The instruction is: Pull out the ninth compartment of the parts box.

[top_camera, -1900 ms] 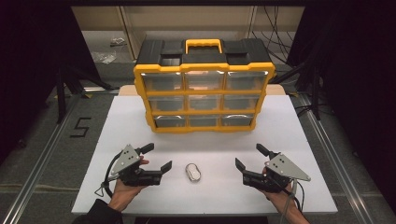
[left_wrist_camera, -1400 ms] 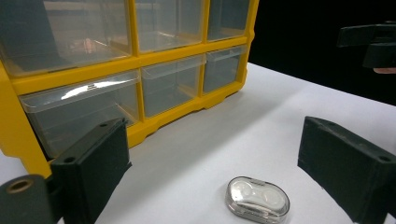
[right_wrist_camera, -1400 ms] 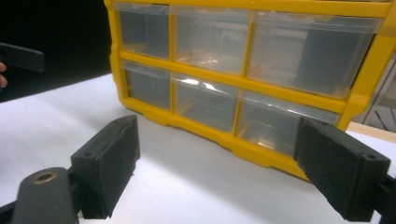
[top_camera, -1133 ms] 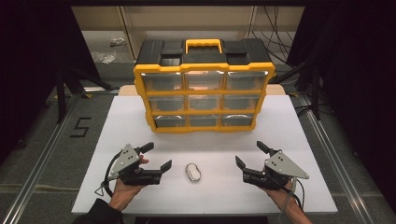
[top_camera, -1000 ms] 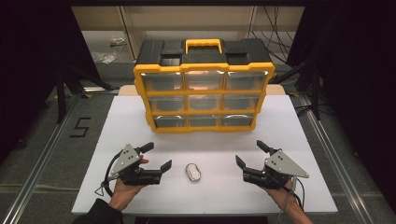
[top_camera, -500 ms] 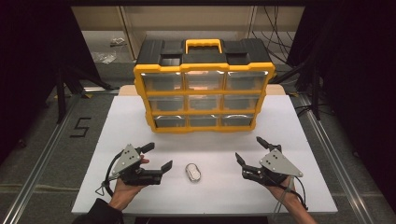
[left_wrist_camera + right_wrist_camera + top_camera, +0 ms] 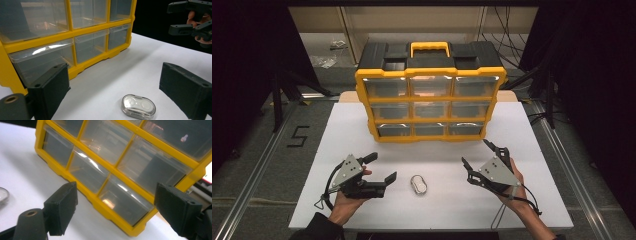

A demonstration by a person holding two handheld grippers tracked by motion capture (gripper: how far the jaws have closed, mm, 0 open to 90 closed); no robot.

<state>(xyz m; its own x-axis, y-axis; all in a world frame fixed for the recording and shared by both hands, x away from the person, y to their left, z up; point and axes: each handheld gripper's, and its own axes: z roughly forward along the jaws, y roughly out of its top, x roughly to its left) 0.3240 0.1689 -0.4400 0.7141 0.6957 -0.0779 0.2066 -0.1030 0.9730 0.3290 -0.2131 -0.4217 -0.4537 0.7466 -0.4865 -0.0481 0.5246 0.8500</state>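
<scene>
Table [image 7: 362,120]: white top, dark room behind.
L gripper [image 7: 379,167]: jaws wide apart, nothing held.
R gripper [image 7: 476,159]: jaws apart, empty, facing yellow drawer organiser [image 7: 430,90].
Clear case [image 7: 418,183]: flat on table, between both grippers, just beside L jaws.

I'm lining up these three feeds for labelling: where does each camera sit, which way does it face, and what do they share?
High view: above the person's side, facing forward and down on the white table; both hands and tongs show.
Left gripper view: on the left tongs, facing the small clear case and drawer cabinet; its open jaws show.
Right gripper view: on the right tongs, facing the cabinet's drawers; open jaws show.
All three share the cabinet.
</scene>
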